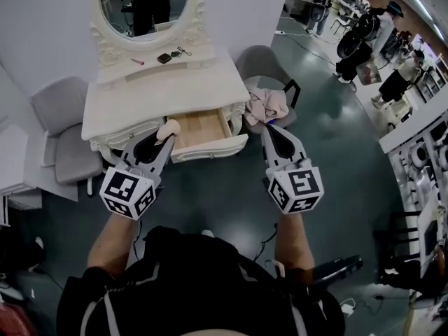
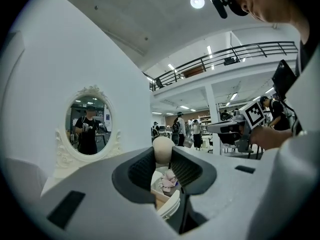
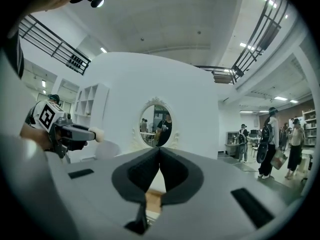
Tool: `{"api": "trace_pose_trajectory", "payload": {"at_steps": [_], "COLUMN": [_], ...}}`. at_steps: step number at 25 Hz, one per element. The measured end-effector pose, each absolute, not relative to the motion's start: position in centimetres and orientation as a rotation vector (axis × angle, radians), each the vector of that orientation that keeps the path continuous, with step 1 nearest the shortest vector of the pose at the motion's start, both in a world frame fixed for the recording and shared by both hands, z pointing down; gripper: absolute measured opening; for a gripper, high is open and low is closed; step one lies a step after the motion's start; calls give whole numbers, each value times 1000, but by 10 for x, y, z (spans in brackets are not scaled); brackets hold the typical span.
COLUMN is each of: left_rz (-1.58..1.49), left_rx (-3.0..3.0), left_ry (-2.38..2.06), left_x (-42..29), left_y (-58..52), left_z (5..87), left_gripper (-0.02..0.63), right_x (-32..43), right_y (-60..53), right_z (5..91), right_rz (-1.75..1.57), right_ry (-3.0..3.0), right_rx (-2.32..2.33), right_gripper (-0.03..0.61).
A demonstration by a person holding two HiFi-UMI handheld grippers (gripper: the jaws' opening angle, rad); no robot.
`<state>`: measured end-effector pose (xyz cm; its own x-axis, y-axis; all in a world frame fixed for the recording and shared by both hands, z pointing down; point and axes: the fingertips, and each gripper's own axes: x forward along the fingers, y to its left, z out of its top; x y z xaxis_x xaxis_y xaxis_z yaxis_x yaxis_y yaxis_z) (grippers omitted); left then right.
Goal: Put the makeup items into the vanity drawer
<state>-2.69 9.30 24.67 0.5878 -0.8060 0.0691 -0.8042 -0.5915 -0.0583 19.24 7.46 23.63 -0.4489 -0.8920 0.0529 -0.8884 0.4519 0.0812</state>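
dark-sleeved arms (image 1: 115,247) lowest in the head view, each behind a marker cube.
left gripper (image 2: 163,156): jaws partly apart, pads clamped on a beige sponge (image 1: 169,127), which sits over the left front corner of the open drawer (image 1: 200,130) as seen from above.
right gripper (image 3: 159,150): jaws closed tip to tip, nothing between them, near the drawer's right corner.
vanity (image 1: 157,93) white. back shelf under the oval mirror (image 1: 143,9) carries a pink stick (image 1: 137,61), a dark compact (image 1: 164,58) and a thin wire-like item (image 1: 183,50), too small to name.
grey chair (image 1: 61,128) at left. second chair (image 1: 264,63) at right, pink cloth (image 1: 266,105) heaped on its seat, close against the drawer's right side.
floor (image 1: 336,159) dark, glossy. open hall; people (image 1: 397,79) and desks well off to the right.
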Motion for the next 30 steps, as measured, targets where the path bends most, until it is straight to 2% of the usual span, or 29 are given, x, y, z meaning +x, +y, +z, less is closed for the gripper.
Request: {"api": "trace_pose_trajectory", "payload": {"at_steps": [11,30], "left_rz": [-132,-124], "left_rx": [-2853,-3003], "left_ry": [1264,949], "left_x": [-30,-79], "left_y": [7,-134], "left_z": [260,281], "left_gripper": [97,97], "right_x": [194,130], "right_y": [17,-89], "right_z": [242,242], "right_rz": [-61,-50], "right_ry": [-2485,-2246], "right_rx": [1716,1895], "right_gripper": [5,5]}}
